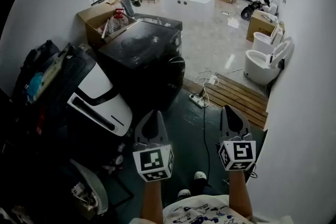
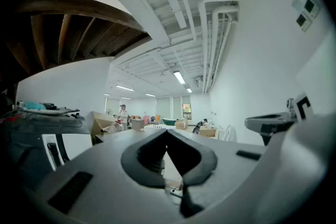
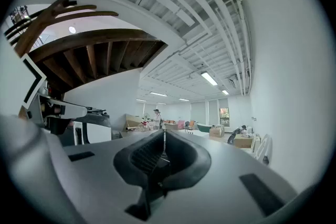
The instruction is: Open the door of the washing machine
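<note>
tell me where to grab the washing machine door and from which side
Likely the rim of the round door, which bulges from the front face of the black washing machine. Come in level from the open floor that face looks onto. No handle or hinge can be made out in the dark, so which edge is a guess. The right hand-held gripper, now shut, must open first.
</note>
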`<state>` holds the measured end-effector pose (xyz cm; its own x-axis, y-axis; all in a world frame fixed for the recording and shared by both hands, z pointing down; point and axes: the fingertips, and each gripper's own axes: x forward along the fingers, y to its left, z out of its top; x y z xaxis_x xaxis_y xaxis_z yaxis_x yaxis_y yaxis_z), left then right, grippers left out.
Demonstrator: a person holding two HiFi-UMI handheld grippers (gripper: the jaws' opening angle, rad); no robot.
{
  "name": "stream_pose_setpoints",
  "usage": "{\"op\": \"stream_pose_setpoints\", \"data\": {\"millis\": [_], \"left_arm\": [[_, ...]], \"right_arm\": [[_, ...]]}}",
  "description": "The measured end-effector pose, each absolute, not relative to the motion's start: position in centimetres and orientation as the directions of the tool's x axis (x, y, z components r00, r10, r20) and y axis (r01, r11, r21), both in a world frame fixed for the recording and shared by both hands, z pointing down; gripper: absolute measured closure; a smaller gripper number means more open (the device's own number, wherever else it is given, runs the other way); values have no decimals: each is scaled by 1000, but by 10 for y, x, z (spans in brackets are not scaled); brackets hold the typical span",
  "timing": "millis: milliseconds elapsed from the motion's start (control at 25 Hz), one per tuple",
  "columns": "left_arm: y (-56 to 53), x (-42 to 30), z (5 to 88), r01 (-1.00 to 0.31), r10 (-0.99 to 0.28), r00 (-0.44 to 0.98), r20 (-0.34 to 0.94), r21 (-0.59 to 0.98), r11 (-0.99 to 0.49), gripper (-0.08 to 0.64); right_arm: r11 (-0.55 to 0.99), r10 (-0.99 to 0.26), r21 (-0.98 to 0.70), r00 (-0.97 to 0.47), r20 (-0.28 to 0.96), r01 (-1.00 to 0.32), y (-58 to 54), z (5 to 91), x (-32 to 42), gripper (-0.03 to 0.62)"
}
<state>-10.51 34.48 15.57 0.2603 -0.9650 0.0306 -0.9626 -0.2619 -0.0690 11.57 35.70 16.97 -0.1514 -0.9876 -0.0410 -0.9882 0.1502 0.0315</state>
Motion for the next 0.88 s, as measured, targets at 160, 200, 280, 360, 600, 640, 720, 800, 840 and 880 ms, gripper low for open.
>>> {"op": "stream_pose_setpoints", "data": {"millis": [160, 200, 280, 360, 600, 640, 720, 800, 840, 880], "left_arm": [[342, -100, 153, -964, -966, 257, 28, -63, -258, 558], [341, -99, 153, -964, -966, 256, 27, -65, -258, 558], [338, -98, 154, -964, -966, 256, 27, -69, -257, 558], [334, -97, 155, -964, -966, 255, 29, -71, -257, 558], [320, -87, 160, -966, -969, 246, 37, -69, -248, 558], [317, -85, 161, -967, -969, 243, 38, -68, -245, 558], [310, -81, 163, -969, -971, 236, 40, -67, -239, 558], [302, -77, 165, -971, -973, 227, 43, -66, -230, 558], [299, -74, 166, -972, -974, 222, 44, -64, -224, 558], [295, -71, 167, -974, -976, 215, 44, -62, -218, 558]], "right_arm": [[152, -987, 27, -153, -41, -988, 354, 169, 122, 569], [152, -987, 26, -153, -41, -988, 353, 169, 123, 569], [154, -987, 24, -155, -41, -988, 349, 170, 124, 569], [156, -987, 24, -157, -40, -987, 346, 171, 125, 569], [147, -989, 21, -147, -18, -989, 329, 178, 138, 568], [152, -988, 22, -152, -15, -988, 324, 179, 140, 568], [168, -985, 19, -169, -19, -986, 316, 180, 143, 568], [182, -983, 13, -182, -23, -983, 307, 181, 148, 568], [187, -982, 12, -187, -21, -982, 302, 181, 151, 568], [192, -981, 12, -192, -20, -981, 297, 182, 154, 567]]}}
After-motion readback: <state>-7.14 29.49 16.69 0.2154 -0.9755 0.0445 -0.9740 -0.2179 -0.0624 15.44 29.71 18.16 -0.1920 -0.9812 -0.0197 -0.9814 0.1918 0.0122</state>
